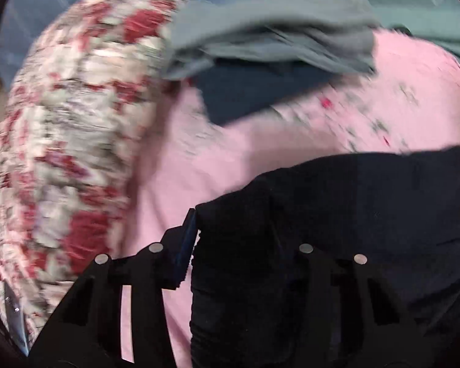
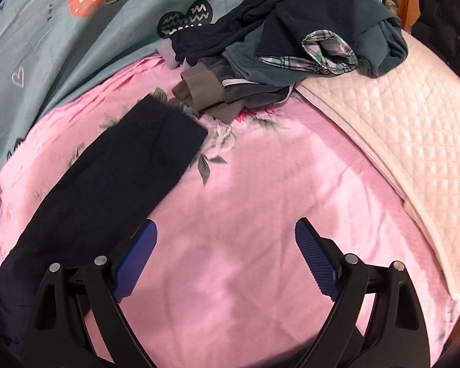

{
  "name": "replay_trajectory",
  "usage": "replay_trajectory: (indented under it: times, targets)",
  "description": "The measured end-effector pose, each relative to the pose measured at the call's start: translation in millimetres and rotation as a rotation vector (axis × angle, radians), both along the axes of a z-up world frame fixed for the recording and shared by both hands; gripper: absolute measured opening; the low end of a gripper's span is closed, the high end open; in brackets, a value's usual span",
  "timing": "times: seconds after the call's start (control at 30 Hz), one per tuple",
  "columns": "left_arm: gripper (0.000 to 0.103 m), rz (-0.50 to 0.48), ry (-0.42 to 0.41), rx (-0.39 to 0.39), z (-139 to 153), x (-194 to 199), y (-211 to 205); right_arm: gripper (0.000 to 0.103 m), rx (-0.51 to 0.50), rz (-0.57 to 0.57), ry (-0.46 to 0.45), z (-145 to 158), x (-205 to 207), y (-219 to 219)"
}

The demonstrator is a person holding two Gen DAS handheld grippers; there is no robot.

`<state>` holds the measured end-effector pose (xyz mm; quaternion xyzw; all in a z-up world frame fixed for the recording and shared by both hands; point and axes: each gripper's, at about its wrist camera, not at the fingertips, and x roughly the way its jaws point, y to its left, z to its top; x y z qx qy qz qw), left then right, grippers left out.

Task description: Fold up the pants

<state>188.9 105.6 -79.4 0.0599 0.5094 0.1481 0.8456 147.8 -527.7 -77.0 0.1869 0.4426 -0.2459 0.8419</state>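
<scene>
Clothes pile [image 2: 291, 40] behind dark pants [image 2: 107, 184], quilted pad [image 2: 414, 141] rt, floral pillow [image 1: 70, 141] lft

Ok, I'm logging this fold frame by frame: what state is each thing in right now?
Left gripper: shut on pants, fabric draped over one finger.
Right gripper: open, empty, over the pink sheet.
Pants: one leg laid flat on the sheet.
Clothes pile: heaped, unfolded.
Quilted pad: flat along the sheet's edge.
</scene>
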Motion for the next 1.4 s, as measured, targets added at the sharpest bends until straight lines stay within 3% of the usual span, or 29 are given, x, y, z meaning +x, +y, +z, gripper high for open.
replay_trajectory:
  times: [0.13,0.3,0.4,0.47,0.5,0.53,0.57,0.63,0.7,0.77,0.8,0.83,0.87,0.9,0.97,1.03,1.1,1.17,1.3,1.4]
  targets:
    - [0.047,0.038,0.034,-0.103,-6.5,6.0,27.9,0.092,0.059,0.001,-0.021,-13.5,36.8,-8.1]
    - [0.056,0.057,0.123,-0.025,-43.7,28.2,17.7,0.091,0.177,0.063,-0.016,-45.2,94.6,-1.9]
    - [0.058,0.063,0.096,0.009,-39.6,23.4,11.0,0.089,0.202,0.020,-0.048,-53.5,119.0,-5.9]
    - [0.058,0.049,0.085,0.008,-37.0,18.0,12.2,0.060,0.194,0.000,-0.054,-53.7,129.6,-9.5]
    - [0.057,0.036,0.085,0.013,-36.9,15.9,13.1,0.030,0.172,-0.004,-0.035,-53.5,132.5,-11.5]
    - [0.056,0.030,0.084,0.017,-36.6,14.1,13.1,0.010,0.213,0.008,-0.045,-53.1,134.4,-17.3]
    - [0.056,0.026,0.083,0.012,-36.6,12.9,13.1,0.010,0.268,-0.008,-0.079,-48.5,130.3,-25.7]
    - [0.056,0.019,0.067,-0.002,-34.5,13.6,8.7,0.010,0.264,-0.028,-0.150,-26.9,113.1,-34.1]
    - [0.056,-0.014,0.060,-0.009,-35.3,18.3,-1.3,0.010,0.194,-0.028,-0.182,-9.0,91.7,-36.1]
    - [0.057,-0.034,0.070,0.019,-40.4,25.0,-11.5,0.011,0.093,-0.044,-0.151,-6.2,72.4,-38.7]
    - [0.060,-0.034,0.084,0.044,-45.1,27.3,-14.5,0.015,0.073,-0.042,-0.114,-14.3,70.6,-39.4]
    - [0.063,-0.032,0.107,0.051,-49.8,29.5,-13.9,0.039,0.067,-0.033,-0.038,-30.8,71.1,-41.2]
    - [0.063,-0.029,0.112,0.039,-48.5,29.5,-12.4,0.051,0.041,-0.056,0.105,-51.2,71.2,-43.7]
    - [0.064,-0.028,0.119,0.002,-41.8,27.6,-7.9,0.053,0.008,-0.080,0.169,-56.6,67.2,-43.9]
    - [0.070,-0.051,0.093,-0.079,-20.7,18.0,1.3,0.058,-0.018,-0.093,0.085,-37.2,46.3,-39.6]
    - [0.087,-0.077,0.004,-0.114,13.0,-8.4,16.0,0.063,-0.051,-0.087,0.015,-10.9,15.2,-25.7]
    - [0.089,-0.090,-0.035,-0.141,32.5,-33.1,29.2,0.073,-0.043,-0.023,-0.008,2.8,-15.0,-8.7]
    - [0.089,-0.100,-0.011,-0.193,36.4,-59.4,34.0,0.075,0.009,0.035,-0.008,8.6,-48.7,5.7]
    - [0.089,-0.103,0.092,-0.233,-1.6,-96.7,34.4,0.075,0.059,0.128,0.051,3.5,-89.5,44.5]
    - [0.089,-0.082,0.169,-0.251,-32.9,-125.9,31.6,0.075,0.070,0.130,0.095,-3.7,-116.7,61.3]
